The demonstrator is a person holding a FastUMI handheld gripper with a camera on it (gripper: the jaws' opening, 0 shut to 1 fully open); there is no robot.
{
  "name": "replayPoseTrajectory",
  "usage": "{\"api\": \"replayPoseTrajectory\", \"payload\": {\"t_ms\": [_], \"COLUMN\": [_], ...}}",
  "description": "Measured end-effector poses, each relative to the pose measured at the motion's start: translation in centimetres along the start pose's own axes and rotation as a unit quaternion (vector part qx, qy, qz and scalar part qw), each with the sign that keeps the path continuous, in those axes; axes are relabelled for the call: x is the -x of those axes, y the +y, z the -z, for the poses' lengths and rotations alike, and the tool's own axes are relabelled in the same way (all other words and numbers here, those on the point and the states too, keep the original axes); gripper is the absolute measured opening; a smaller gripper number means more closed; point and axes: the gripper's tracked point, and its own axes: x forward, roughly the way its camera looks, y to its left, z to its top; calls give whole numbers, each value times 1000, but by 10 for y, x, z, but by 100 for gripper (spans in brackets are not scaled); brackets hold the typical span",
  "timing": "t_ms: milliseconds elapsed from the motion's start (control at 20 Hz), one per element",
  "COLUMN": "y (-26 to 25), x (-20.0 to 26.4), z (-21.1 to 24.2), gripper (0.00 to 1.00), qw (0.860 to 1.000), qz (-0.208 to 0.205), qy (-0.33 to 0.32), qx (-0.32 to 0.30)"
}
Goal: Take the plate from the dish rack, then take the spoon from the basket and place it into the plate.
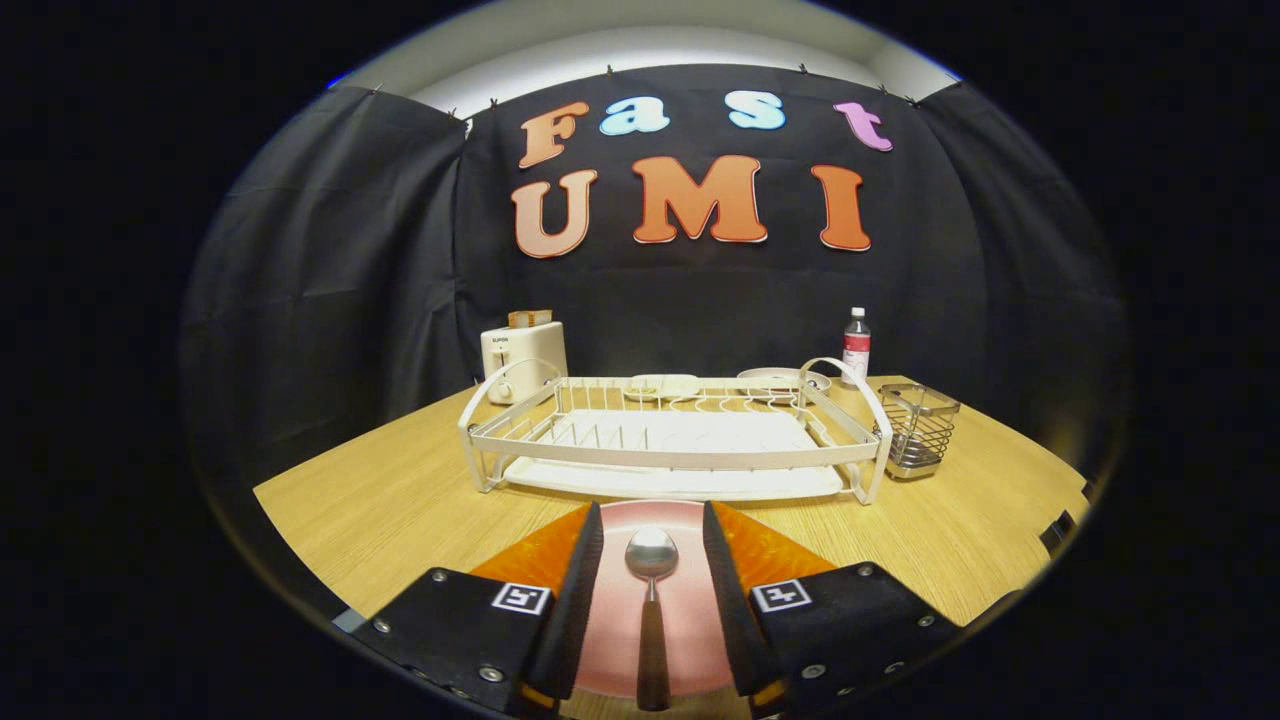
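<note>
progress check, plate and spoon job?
Done: plate is off the rack and lies on the table in front of it. Spoon lies in the plate, out of the basket. In hand: nothing; gripper jaws stand open either side of the spoon. Left: apparently just backing away.

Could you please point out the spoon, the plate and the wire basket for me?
spoon [651, 552]: gripper view, on its bowl, between the open fingers.
plate [690, 610]: gripper view, bare surface beside the spoon handle.
wire basket [918, 430]: gripper view, front wall.
</note>
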Motion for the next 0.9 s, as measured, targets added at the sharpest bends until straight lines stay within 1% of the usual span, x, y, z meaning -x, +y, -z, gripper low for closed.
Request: {"api": "replayPoseTrajectory", "payload": {"t_ms": [50, 100, 150, 200, 250, 300, 500, 900], "y": [-3, -5, -8, -12, -19, -25, -56, -128], "x": [-1, -1, -2, -2, -1, 0, -1, 10], "z": [-1, -3, -5, -9, -13, -18, -46, -115], "gripper": [64, 76, 80, 91, 96, 97, 97, 97], "qw": [1000, 1000, 1000, 1000, 1000, 1000, 999, 997], "qz": [3, 6, 9, 13, 17, 21, 42, 60], "qy": [0, -1, -2, -4, -7, -10, -27, -46], "qx": [0, 0, 2, 4, 6, 8, 8, -6]}}
